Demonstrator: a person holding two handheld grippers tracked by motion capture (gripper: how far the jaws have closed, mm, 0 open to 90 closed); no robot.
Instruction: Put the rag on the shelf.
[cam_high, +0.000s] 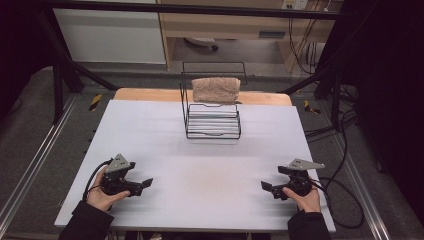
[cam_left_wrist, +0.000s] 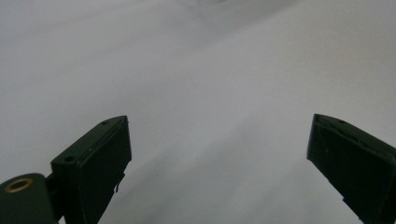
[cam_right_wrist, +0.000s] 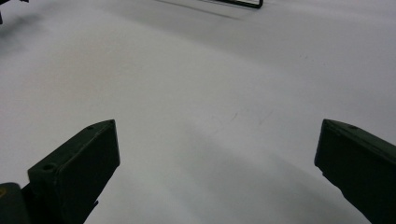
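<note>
A black wire rack (cam_high: 212, 120) stands at the far middle of the white table (cam_high: 200, 165), and a folded tan towel (cam_high: 216, 90) is draped over its top rail. My left gripper (cam_high: 146, 184) rests low at the near left, open, pointing toward the table's middle. In the left gripper view its jaws stand wide apart over bare white surface (cam_left_wrist: 215, 140). My right gripper (cam_high: 267, 187) sits at the near right, open, pointing left. Its own view has the jaws spread over the table (cam_right_wrist: 210, 140), with the rack's base wire (cam_right_wrist: 238, 3) at the top edge.
Beyond the table's far edge lie a wooden board (cam_high: 150, 94), a black frame (cam_high: 200, 9) and grey floor. Cables (cam_high: 345, 200) trail off the right side. Metal rails (cam_high: 30, 170) run along both sides of the table.
</note>
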